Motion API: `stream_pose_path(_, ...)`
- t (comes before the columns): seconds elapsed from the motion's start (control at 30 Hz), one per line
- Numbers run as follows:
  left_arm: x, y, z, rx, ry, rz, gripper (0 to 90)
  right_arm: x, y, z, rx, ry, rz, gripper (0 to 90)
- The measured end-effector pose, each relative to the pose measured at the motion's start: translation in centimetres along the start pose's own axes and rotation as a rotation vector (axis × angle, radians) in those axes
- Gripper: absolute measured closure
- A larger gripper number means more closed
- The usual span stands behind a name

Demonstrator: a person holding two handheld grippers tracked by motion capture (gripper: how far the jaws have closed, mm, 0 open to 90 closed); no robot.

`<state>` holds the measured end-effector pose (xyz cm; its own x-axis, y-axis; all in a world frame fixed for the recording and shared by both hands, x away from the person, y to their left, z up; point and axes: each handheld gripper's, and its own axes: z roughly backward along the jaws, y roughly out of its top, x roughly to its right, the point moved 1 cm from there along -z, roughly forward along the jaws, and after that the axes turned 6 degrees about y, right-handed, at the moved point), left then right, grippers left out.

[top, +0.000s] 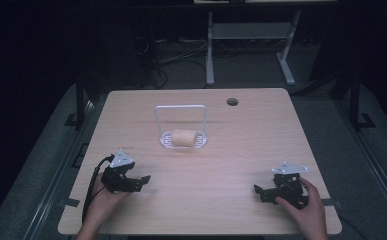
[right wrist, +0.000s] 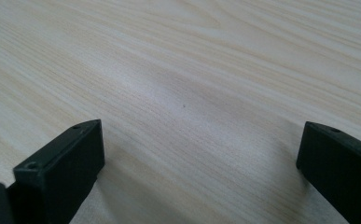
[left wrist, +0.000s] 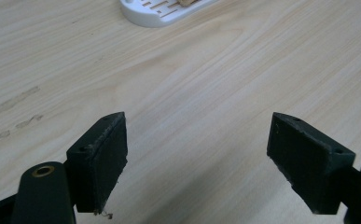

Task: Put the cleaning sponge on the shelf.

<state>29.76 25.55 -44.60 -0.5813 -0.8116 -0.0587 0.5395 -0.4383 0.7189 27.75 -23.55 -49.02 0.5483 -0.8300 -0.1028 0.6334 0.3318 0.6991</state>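
Observation:
A small white slotted rack (top: 167,139) with a tall wire handle stands at the table's middle back, and a tan bread roll (top: 183,137) lies on it. My left gripper (top: 142,181) rests near the front left of the table, held by a hand, open with nothing between its jaws. In the left gripper view the gripper (left wrist: 197,158) faces bare wood, with the rack's edge (left wrist: 155,16) at the top. My right gripper (top: 260,192) sits near the front right, open and empty; the right gripper view has this gripper (right wrist: 201,163) over plain tabletop.
The light wooden table (top: 231,160) has a round cable hole (top: 232,102) at the back right. Behind the table stand a white desk frame (top: 209,50) and loose cables on a dark floor. Bare wood lies between the grippers and the rack.

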Motion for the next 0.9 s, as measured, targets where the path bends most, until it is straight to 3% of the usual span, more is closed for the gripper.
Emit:
stream_pose_path(0.33,0.0,-2.7,0.6,-0.008,-0.007,0.001,16.1,0.0,0.0,0.0,0.001,0.001,-0.002,0.7)
stream_pose_path(0.57,0.1,-4.4,0.9,-0.054,0.008,-0.003,14.7,0.0,0.0,0.0,-0.001,0.001,-0.001,0.6)
stream_pose_path(0.9,0.1,-5.0,0.8,-0.059,0.022,-0.016,13.2,0.0,0.0,0.0,-0.001,0.001,-0.002,0.7)
